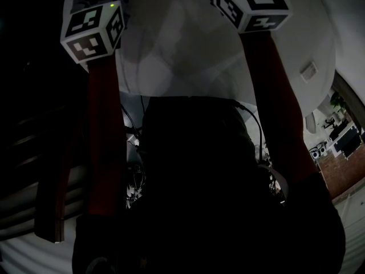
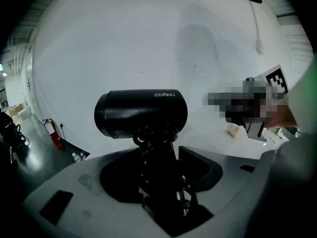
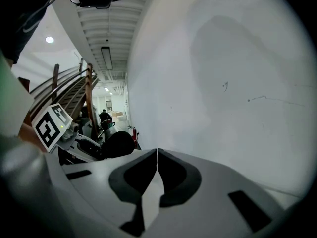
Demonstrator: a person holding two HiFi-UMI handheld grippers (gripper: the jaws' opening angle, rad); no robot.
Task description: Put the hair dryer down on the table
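Observation:
A black hair dryer [image 2: 141, 113] stands upright over the white table [image 2: 124, 43] in the left gripper view, with my left gripper [image 2: 159, 155] shut on its handle and the coiled cord. From the right gripper view the dryer [image 3: 119, 144] shows as a dark round shape at the left, beside the left gripper's marker cube [image 3: 51, 125]. My right gripper [image 3: 157, 153] is shut with nothing between its jaws. The head view is dark and shows only the two marker cubes [image 1: 93, 32] [image 1: 251, 1] above red sleeves; the jaws are hidden there.
A white cable with a plug [image 2: 257, 33] lies on the table at the far right. A small pale block [image 2: 234, 131] sits near the right gripper's cube [image 2: 277, 81]. A red fire extinguisher [image 2: 53, 133] stands on the floor at left, and a stair railing [image 3: 69, 83] rises beyond.

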